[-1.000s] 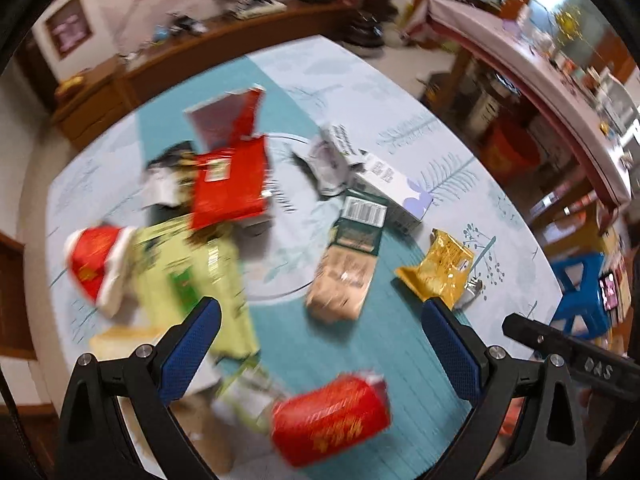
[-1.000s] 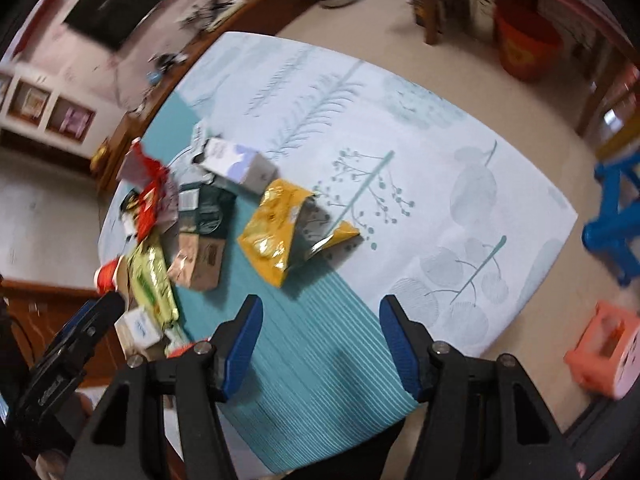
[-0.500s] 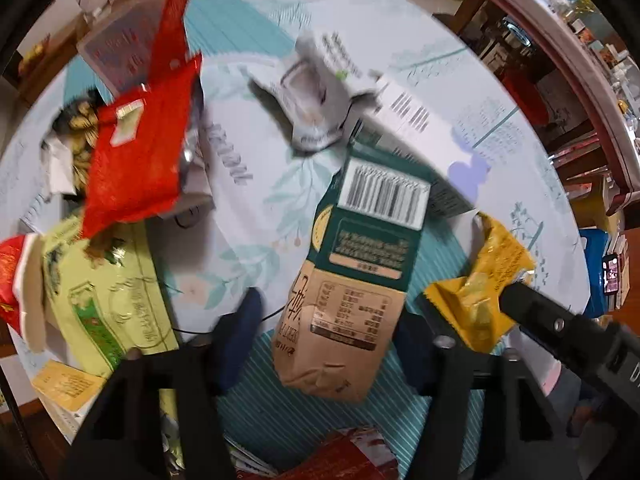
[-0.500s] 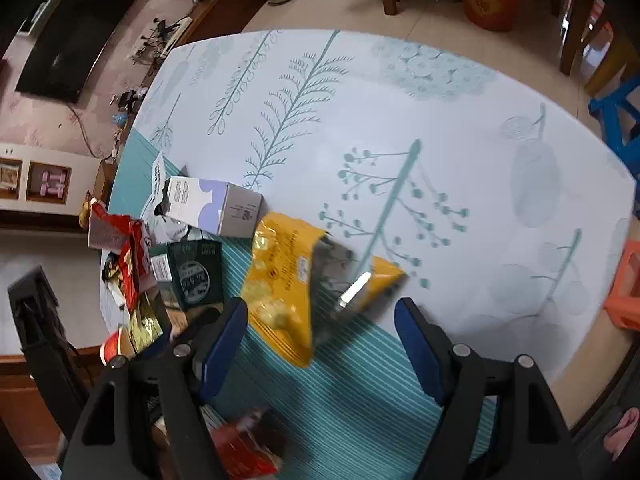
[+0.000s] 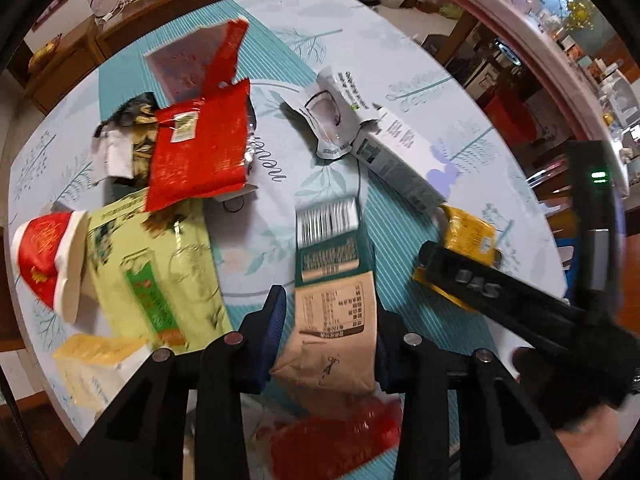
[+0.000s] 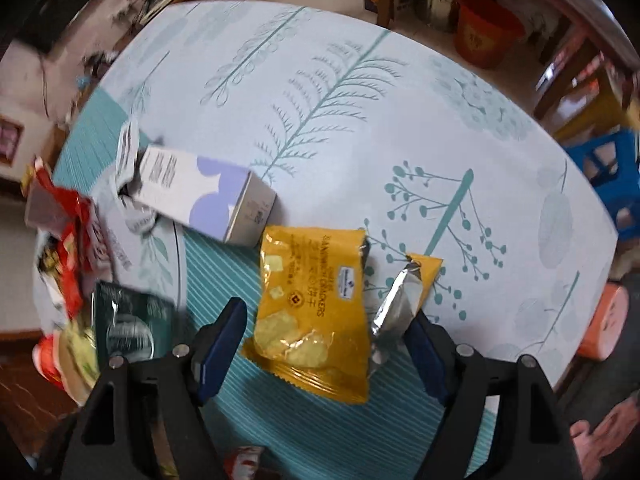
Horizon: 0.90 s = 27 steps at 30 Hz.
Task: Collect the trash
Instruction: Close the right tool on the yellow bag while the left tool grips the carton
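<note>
A brown and green snack bag (image 5: 336,320) lies on the round table (image 5: 400,56) among other wrappers. My left gripper (image 5: 328,336) points down over it. Its jaws are closing, and the blue pads (image 5: 274,328) squeeze the bag's lower end from both sides. A yellow cracker bag (image 6: 312,312) with a torn foil flap lies near the table's front edge. My right gripper (image 6: 324,348) hangs straight above it with a finger on either side. These jaws are closing slightly and stand clear of the bag. In the left wrist view the right gripper's black body (image 5: 480,284) covers part of the yellow bag (image 5: 468,236).
Other trash lies to the left: a white and purple carton (image 6: 200,196), a white pouch (image 5: 332,120), red bags (image 5: 200,152), a green bag (image 5: 152,272), a red cup (image 5: 44,256). Off the table's right edge stand a blue stool (image 6: 604,184) and an orange stool (image 6: 604,324).
My left gripper came down over the brown and green bag and its jaws narrowed from wide to tight on it. My right gripper moved in lower over the yellow bag.
</note>
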{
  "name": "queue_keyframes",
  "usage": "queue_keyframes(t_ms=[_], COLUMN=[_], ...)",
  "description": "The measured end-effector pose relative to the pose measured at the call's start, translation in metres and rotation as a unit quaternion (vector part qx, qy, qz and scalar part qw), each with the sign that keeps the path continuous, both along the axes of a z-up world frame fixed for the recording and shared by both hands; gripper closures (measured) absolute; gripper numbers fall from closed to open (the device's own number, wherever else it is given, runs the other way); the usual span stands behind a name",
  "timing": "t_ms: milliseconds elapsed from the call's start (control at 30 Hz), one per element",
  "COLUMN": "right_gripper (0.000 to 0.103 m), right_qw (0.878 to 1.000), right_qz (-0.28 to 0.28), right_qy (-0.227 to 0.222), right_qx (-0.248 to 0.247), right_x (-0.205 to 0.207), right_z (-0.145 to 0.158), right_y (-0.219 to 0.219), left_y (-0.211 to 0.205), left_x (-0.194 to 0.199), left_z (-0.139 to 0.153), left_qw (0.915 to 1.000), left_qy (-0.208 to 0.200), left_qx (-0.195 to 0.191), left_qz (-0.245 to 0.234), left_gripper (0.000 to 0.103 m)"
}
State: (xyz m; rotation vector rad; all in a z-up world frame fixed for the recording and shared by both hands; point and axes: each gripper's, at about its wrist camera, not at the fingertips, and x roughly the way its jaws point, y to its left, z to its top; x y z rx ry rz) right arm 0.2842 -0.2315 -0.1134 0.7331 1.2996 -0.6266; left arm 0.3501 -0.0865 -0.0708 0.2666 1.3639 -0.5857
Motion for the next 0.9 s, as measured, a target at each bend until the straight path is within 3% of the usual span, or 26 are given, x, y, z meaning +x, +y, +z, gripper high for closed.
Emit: queue_keyframes(t_ms=[100,167,233,333,467,667,900], right_gripper=[0.056,0.07,0.076,0.082,0.083,0.083,0.083], right_qw=[0.999,0.999,0.999,0.997,0.992,0.977,0.955], right_qz=[0.023,0.033,0.033,0.053,0.091,0.172,0.25], right_qy=[0.02,0.004,-0.015,-0.03,-0.061,-0.12,-0.154], right_qx=[-0.03,0.0,0.04,0.05,0.061,0.028,0.039], right_x=[-0.005,-0.012,-0.026,-0.049,-0.082,-0.129,-0.169], right_z=[0.002,0.003,0.006,0.018,0.038,0.08,0.099], right_y=[0.004,0.001,-0.003,-0.003,-0.001,0.002,-0.011], left_y=[0.013,0.02,0.03,0.042,0.053,0.049,0.03], left_x=[-0.011,-0.021,-0.025,-0.04,-0.061,-0.108,-0.191], left_z=[0.02,0.031,0.042,0.061,0.082,0.107,0.121], left_qw=[0.9999,0.9997,0.9995,0.9989,0.9975,0.9946,0.9883], left_qy=[-0.007,-0.016,-0.023,-0.035,-0.047,-0.067,-0.088], left_qx=[-0.011,-0.016,-0.022,-0.032,-0.051,-0.071,-0.091], left_qz=[-0.005,-0.008,-0.009,-0.002,0.012,0.033,0.085], left_gripper=[0.07,0.07,0.07,0.07,0.07,0.07,0.07])
